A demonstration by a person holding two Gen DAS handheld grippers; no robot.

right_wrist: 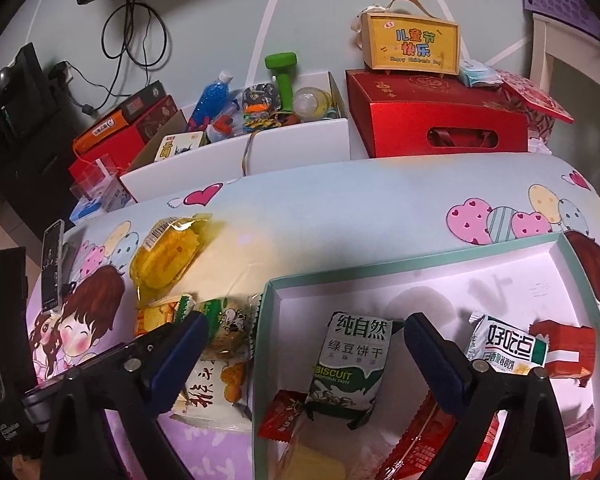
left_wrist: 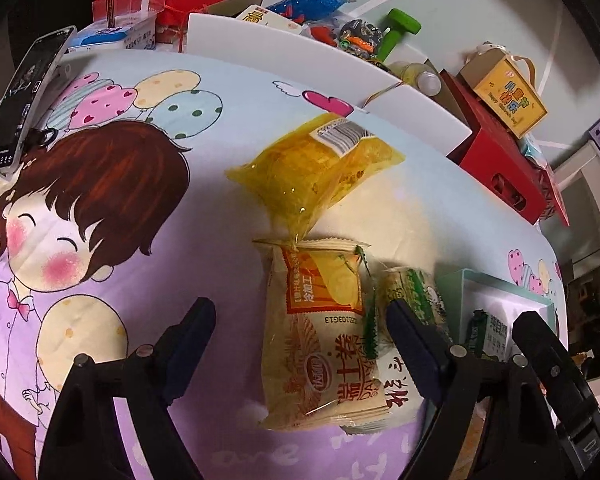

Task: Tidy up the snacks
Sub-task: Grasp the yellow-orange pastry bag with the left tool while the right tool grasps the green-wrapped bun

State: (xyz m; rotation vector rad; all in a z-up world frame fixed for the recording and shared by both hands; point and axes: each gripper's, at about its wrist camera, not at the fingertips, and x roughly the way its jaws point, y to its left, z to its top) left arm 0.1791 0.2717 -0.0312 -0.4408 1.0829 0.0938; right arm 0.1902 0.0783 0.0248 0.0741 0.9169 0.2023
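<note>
Left wrist: beige crimped snack packet (left_wrist: 320,332), orange label.

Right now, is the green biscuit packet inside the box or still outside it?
Inside. The green biscuit packet lies on the white floor of the box, within its mint green rim, between the open fingers of the right hand-held gripper.

Biscuit pack (right_wrist: 350,364) inside tray (right_wrist: 416,266)
</note>
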